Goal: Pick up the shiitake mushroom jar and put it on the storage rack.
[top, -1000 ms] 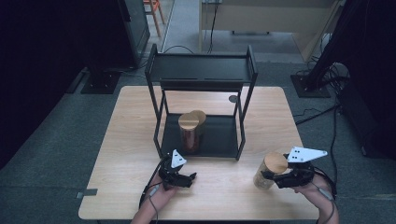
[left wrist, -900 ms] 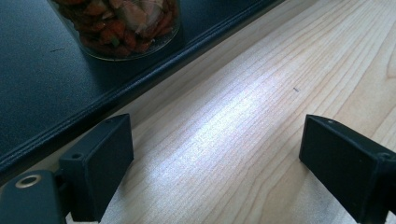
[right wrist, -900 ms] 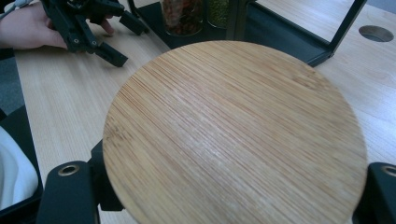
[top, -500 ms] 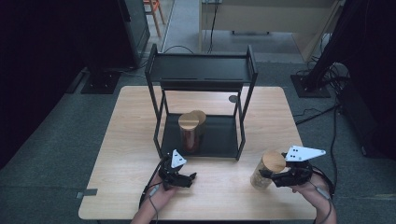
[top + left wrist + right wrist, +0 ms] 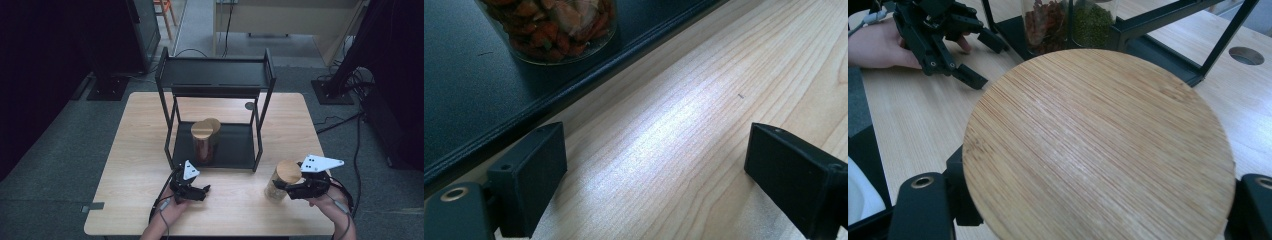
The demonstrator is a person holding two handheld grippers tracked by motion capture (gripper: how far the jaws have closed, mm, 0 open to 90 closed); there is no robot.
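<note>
Bamboo-lidded jar (image 5: 282,180) sits between your right gripper (image 5: 292,190) jaws, at desk (image 5: 135,150) front right, seemingly clamped, tilted. Risk: slips or tips if grip is loose. Left gripper (image 5: 196,191) jaws wide apart, empty, near rack (image 5: 215,75); two jars (image 5: 205,140) inside.

Pale wood table (image 5: 140,150), black rack (image 5: 215,75) (red-filled jar (image 5: 554,27)).
</note>
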